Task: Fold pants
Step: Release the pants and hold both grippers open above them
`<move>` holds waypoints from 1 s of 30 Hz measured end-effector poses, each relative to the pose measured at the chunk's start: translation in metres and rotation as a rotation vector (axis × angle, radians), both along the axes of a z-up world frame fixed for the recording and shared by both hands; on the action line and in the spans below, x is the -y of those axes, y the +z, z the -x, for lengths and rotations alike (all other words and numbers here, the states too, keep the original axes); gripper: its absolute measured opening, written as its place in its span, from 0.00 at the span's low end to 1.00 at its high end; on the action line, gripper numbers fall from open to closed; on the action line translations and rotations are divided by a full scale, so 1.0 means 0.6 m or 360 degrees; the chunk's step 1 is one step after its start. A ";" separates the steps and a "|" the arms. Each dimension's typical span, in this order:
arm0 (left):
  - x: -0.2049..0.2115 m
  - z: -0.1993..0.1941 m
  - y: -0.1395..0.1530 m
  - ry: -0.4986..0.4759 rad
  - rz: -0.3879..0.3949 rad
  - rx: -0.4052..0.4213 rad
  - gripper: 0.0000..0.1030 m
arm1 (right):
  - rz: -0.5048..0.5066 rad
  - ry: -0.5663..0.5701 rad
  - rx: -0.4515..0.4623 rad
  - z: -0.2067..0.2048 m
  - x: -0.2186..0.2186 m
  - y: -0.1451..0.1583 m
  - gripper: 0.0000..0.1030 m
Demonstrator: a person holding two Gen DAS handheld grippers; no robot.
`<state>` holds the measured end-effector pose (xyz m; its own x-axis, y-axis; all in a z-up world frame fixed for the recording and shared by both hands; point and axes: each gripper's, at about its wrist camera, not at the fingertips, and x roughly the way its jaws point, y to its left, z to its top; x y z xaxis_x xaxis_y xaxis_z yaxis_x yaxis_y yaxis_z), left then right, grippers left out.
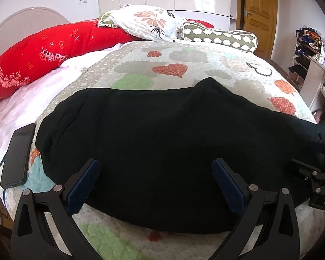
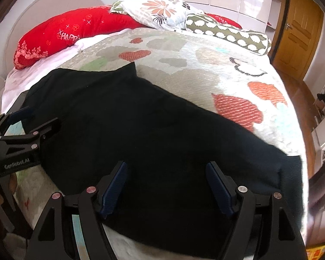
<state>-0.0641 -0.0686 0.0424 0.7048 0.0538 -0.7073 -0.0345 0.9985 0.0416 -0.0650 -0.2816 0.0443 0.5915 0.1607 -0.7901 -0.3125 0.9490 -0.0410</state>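
On the bed under my two hand-held tools, a phone (image 1: 17,156), a flat dark slab with a glossy screen, lies near the left edge of the quilt (image 1: 184,49), just beside the pants (image 1: 162,125). The pants are black, of a soft matte knit, and lie spread flat along the near edge of the bed. Their far outline rises to a blunt peak at mid-quilt, and a ribbed band shows at their right end in the right wrist view. The quilt is stitched and puckered, pale, with heart shapes in orange, green and grey.

My left gripper (image 1: 155,174) hangs over the left part of the pants near the front edge, released, its ribbed blue pads (image 1: 84,186) standing wide apart above the cloth and clamping nothing. My right gripper (image 2: 165,181) hangs over the right part of the same garment, likewise released, pads spread, nothing between them that they press. Each tool shows at the margin of the other's view.

Along the head of the bed lie a plump red pillow (image 1: 39,56) with white sparkle print, a crumpled floral pillow (image 1: 145,21), and a long olive bolster (image 1: 221,35) with white shapes. A wooden door (image 1: 260,17) stands at the far right.
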 end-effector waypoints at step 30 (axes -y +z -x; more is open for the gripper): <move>0.126 0.043 0.015 -0.0191 -0.0009 -0.0060 1.00 | 0.0165 0.0216 -0.0051 0.024 0.057 0.024 0.75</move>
<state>-0.0898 -0.1442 0.0514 0.6794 -0.0249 -0.7333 0.0866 0.9952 0.0465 -0.0796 -0.3160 0.0584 0.5440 0.1540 -0.8248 -0.4404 0.8891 -0.1245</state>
